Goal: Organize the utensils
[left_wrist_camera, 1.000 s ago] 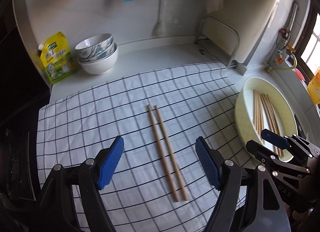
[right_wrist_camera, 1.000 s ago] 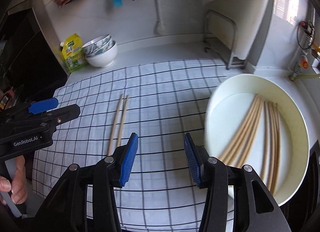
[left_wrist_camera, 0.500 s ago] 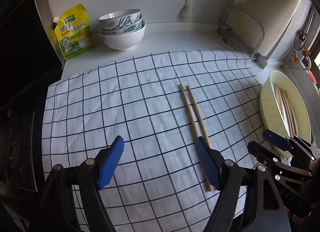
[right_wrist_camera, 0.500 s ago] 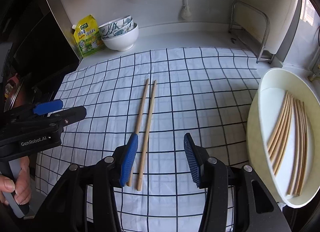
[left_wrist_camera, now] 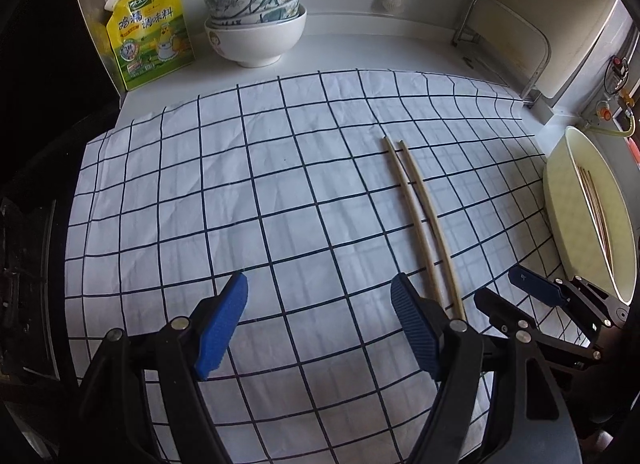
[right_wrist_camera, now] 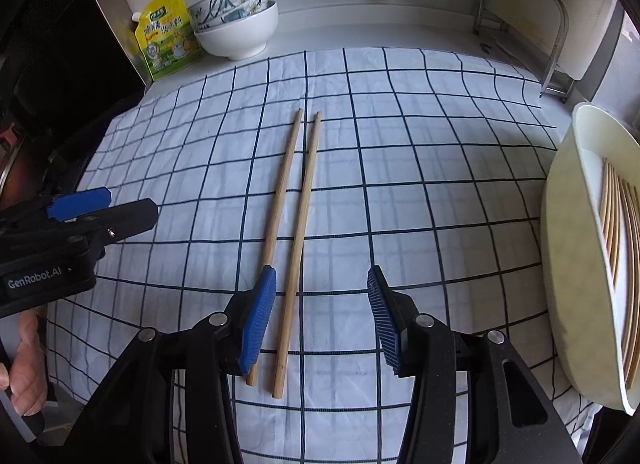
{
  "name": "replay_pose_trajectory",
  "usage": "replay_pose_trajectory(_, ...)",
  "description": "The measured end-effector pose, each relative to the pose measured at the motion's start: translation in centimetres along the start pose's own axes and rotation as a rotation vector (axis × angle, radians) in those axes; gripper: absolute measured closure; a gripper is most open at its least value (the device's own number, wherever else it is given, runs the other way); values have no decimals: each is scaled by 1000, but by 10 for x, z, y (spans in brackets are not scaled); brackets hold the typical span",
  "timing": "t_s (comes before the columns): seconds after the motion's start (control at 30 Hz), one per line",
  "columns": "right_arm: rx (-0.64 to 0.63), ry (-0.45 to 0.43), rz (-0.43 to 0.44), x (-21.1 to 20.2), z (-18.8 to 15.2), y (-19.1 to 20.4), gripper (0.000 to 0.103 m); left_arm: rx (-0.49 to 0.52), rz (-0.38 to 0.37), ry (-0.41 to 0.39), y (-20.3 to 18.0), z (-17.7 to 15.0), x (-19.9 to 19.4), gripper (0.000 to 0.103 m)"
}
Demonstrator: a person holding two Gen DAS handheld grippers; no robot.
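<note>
Hovering my right gripper [right_wrist_camera: 322, 314] spread wide over the two chopsticks [right_wrist_camera: 298, 224] lying side by side on the checked cloth [right_wrist_camera: 420, 192], I should centre both between the pads before closing; my left gripper [left_wrist_camera: 318, 322] waits unclenched, empty, beside them.

You saw two chopsticks [right_wrist_camera: 296, 232] of pale wood, matt and smooth, lying on a thin white cloth [right_wrist_camera: 420, 192] – soft, a bit wrinkled, with dark lines. Your right gripper [right_wrist_camera: 322, 318] had ribbed blue pads [right_wrist_camera: 260, 316] on black plastic arms. The cream dish [right_wrist_camera: 568, 284] looked smooth. The bowls [left_wrist_camera: 256, 28] were shiny – the yellow pouch [left_wrist_camera: 150, 32] too.
</note>
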State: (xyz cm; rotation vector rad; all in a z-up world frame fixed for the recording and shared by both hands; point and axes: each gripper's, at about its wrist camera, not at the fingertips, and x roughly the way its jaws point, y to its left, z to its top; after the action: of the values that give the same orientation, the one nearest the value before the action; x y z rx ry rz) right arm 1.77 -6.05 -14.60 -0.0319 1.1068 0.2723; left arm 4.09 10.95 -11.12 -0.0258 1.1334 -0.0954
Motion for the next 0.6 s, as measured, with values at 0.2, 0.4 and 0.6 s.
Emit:
replay_pose_trajectory(0.2,-14,22,-31,17,-5,3,57,-19,-10,16,3,-4,8,30)
replay_pose_trajectory(0.4,-31,22,-47,22,-7,3,57,-29,-7,15,4,-7,9,30)
replay_pose_trajectory(0.6,-81,12,-71,26,-7,9,61,-34,-11,23,2,-8,13,29)
